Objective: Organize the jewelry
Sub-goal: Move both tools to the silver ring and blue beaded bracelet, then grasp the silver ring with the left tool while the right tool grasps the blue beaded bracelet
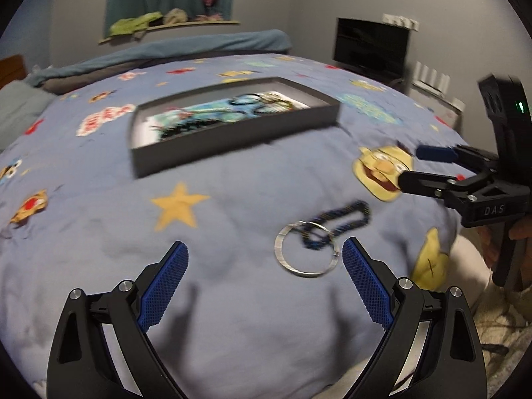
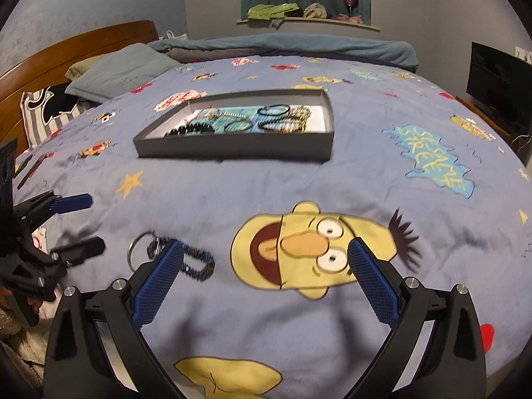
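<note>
A silver bangle (image 1: 307, 249) and a dark beaded bracelet (image 1: 342, 224) lie overlapping on the blue bedspread (image 1: 232, 299). My left gripper (image 1: 266, 256) hovers open just in front of them, the bangle close to its right finger. A grey shallow box (image 1: 232, 133) farther back holds several bracelets. In the right wrist view the bangle (image 2: 138, 249) and beaded bracelet (image 2: 199, 262) sit by my left fingertip; my right gripper (image 2: 266, 256) is open and empty over a yellow cartoon face. The box (image 2: 239, 148) lies ahead.
The right gripper (image 1: 419, 166) appears at the left view's right side, the left gripper (image 2: 79, 226) at the right view's left edge. Pillows (image 2: 116, 69) and a wooden headboard (image 2: 76, 43) lie at the left, a dark screen (image 2: 495, 79) to the right of the bed.
</note>
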Action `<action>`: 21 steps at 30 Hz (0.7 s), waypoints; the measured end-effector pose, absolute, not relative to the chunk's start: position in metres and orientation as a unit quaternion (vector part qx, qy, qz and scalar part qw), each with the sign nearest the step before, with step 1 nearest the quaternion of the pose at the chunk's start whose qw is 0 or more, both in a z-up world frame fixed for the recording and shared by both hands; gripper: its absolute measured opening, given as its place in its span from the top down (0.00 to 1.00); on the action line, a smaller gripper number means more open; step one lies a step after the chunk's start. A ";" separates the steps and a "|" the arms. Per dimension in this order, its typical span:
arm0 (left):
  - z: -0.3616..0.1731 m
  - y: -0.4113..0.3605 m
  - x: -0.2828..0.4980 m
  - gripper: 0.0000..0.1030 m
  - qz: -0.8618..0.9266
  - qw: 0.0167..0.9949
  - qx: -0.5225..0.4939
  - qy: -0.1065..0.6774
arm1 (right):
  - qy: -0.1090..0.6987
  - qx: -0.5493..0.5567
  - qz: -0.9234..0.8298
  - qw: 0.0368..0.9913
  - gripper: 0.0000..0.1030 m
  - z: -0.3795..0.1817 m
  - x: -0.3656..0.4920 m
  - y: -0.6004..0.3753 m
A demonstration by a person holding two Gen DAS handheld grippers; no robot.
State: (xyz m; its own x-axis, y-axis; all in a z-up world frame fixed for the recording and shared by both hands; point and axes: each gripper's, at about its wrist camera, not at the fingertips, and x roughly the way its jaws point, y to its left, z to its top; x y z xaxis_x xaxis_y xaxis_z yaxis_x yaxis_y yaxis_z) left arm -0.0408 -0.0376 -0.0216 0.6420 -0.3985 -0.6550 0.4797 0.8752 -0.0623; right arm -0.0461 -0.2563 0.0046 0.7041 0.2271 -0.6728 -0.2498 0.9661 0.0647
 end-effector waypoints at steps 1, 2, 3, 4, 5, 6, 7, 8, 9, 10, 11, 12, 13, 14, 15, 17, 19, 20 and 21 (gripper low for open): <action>-0.024 -0.042 -0.042 0.10 -0.246 0.903 0.064 0.345 | 0.363 -0.013 0.132 0.922 0.05 0.002 -0.048 -0.256; -0.028 -0.047 -0.042 0.10 -0.248 0.903 0.071 0.345 | 0.364 -0.011 0.137 0.921 0.05 0.000 -0.050 -0.257; -0.031 -0.050 -0.042 0.11 -0.250 0.901 0.073 0.347 | 0.365 -0.008 0.142 0.920 0.05 -0.001 -0.050 -0.257; -0.033 -0.052 -0.040 0.11 -0.252 0.900 0.071 0.349 | 0.366 -0.005 0.149 0.919 0.06 -0.003 -0.051 -0.256; -0.036 -0.052 -0.039 0.12 -0.256 0.897 0.064 0.354 | 0.365 -0.005 0.153 0.918 0.08 -0.004 -0.052 -0.254; -0.038 -0.052 -0.037 0.14 -0.258 0.895 0.056 0.358 | 0.367 -0.008 0.157 0.917 0.15 -0.005 -0.052 -0.252; -0.038 -0.052 -0.034 0.16 -0.259 0.894 0.052 0.361 | 0.371 -0.010 0.160 0.915 0.22 -0.007 -0.051 -0.250; -0.039 -0.052 -0.033 0.21 -0.261 0.893 0.050 0.363 | 0.373 -0.010 0.163 0.913 0.25 -0.008 -0.049 -0.249; -0.040 -0.053 -0.031 0.25 -0.261 0.893 0.051 0.364 | 0.376 -0.008 0.169 0.911 0.30 -0.010 -0.048 -0.246; -0.041 -0.054 -0.031 0.27 -0.260 0.893 0.054 0.363 | 0.378 -0.007 0.173 0.910 0.37 -0.011 -0.048 -0.244; -0.041 -0.055 -0.030 0.31 -0.261 0.893 0.057 0.363 | 0.382 -0.008 0.178 0.907 0.41 -0.013 -0.047 -0.241; -0.042 -0.056 -0.030 0.35 -0.264 0.892 0.059 0.363 | 0.384 -0.010 0.180 0.905 0.47 -0.014 -0.046 -0.238; -0.043 -0.058 -0.030 0.37 -0.267 0.891 0.060 0.362 | 0.388 -0.012 0.182 0.904 0.52 -0.016 -0.046 -0.236; -0.044 -0.058 -0.031 0.40 -0.269 0.891 0.062 0.360 | 0.390 -0.012 0.183 0.902 0.55 -0.017 -0.045 -0.235; -0.044 -0.059 -0.032 0.42 -0.271 0.891 0.067 0.358 | 0.393 -0.013 0.183 0.901 0.62 -0.018 -0.043 -0.234; -0.045 -0.061 -0.033 0.44 -0.274 0.892 0.077 0.352 | 0.397 -0.014 0.183 0.899 0.70 -0.020 -0.041 -0.232; -0.046 -0.061 -0.033 0.46 -0.278 0.892 0.077 0.348 | 0.398 -0.013 0.184 0.898 0.74 -0.021 -0.041 -0.232; -0.046 -0.062 -0.032 0.46 -0.279 0.892 0.079 0.347 | 0.399 -0.013 0.186 0.898 0.74 -0.021 -0.041 -0.231; -0.047 -0.062 -0.032 0.46 -0.279 0.892 0.080 0.346 | 0.399 -0.013 0.187 0.897 0.74 -0.021 -0.040 -0.230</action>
State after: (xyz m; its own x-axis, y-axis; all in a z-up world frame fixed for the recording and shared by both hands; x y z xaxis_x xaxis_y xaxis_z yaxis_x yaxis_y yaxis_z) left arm -0.0316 -0.0619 -0.0467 0.6047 -0.4427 -0.6621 0.5540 0.8310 -0.0497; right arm -0.0403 -0.2304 -0.0213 0.6112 0.3248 -0.7218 -0.3455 0.9299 0.1260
